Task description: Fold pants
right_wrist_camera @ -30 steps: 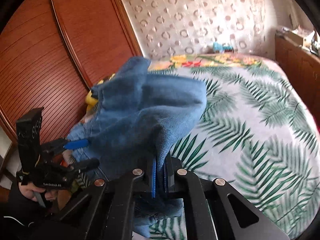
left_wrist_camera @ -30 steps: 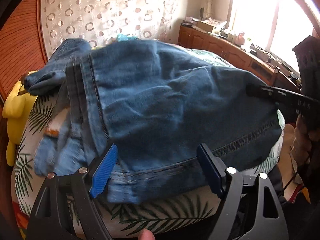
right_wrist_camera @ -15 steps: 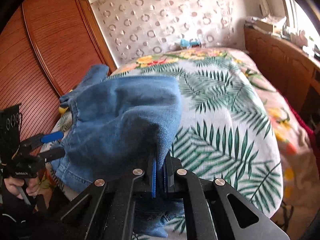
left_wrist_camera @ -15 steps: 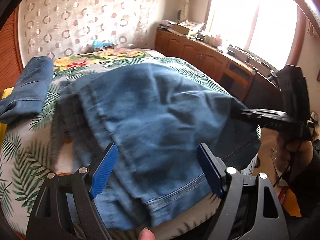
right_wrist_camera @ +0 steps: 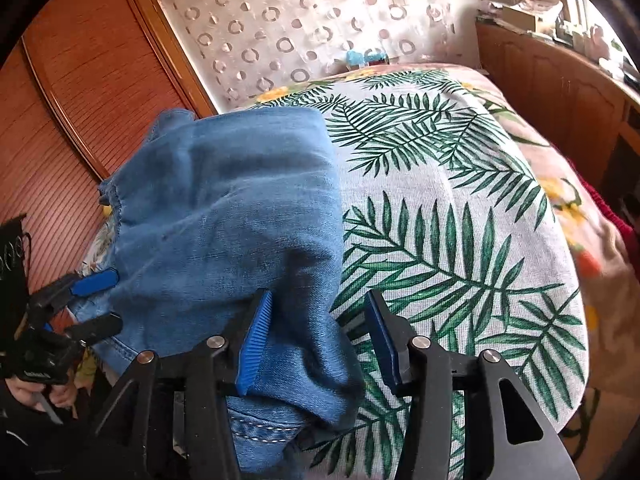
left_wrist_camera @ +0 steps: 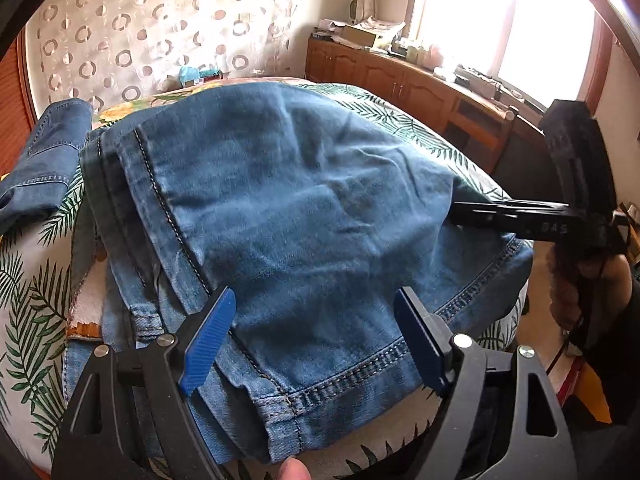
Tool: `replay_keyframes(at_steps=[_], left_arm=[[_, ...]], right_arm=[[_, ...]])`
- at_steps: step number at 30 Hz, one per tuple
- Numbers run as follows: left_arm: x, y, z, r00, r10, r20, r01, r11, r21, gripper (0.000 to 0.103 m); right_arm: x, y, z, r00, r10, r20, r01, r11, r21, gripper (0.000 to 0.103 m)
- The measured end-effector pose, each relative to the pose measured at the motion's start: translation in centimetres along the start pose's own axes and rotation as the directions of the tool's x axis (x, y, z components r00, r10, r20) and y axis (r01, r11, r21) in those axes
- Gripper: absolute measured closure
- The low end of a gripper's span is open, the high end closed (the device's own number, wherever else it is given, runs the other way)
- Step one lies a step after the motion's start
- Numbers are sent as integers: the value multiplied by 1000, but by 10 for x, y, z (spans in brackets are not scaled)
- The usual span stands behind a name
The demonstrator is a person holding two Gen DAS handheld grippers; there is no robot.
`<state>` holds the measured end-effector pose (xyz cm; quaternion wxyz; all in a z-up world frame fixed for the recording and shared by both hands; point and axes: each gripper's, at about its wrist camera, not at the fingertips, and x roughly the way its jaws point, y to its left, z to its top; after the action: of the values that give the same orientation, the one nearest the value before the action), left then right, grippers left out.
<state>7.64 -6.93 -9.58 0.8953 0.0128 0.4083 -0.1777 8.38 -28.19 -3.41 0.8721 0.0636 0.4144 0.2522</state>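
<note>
Palm-print bedspread (right_wrist_camera: 460, 216) carries folded blue denim pants (left_wrist_camera: 288, 216), hem nearest.

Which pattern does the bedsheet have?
Green palm leaves on white bedsheet, clearest in the right wrist view.

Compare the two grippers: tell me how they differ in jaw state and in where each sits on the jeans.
The left gripper stands wide open over the jeans' stitched hem; the right gripper is narrower, its jaws opening off the fold at the side edge. Both have blue pads, and neither is pressing on the denim.
</note>
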Motion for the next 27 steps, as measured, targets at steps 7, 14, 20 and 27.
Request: replay_keyframes(at_steps=[7, 14, 20, 27], left_arm=[[-10, 7, -6, 1000, -8, 5, 8, 1000, -12, 21], [-67, 36, -5, 995, 34, 94, -27, 997, -74, 21], [-117, 67, -7, 979, 111, 170, -91, 989, -118, 21], [-153, 102, -13, 956, 196, 216, -155, 969, -192, 21]], right_arm=[[-7, 18, 10, 996, 89, 23, -88, 995, -45, 88], [-44, 80, 36, 979, 148, 142, -119, 973, -195, 90], [-28, 141, 52, 962, 235, 136, -185, 934, -306, 90], [31, 201, 52, 948, 318, 26, -285, 881, -379, 91]])
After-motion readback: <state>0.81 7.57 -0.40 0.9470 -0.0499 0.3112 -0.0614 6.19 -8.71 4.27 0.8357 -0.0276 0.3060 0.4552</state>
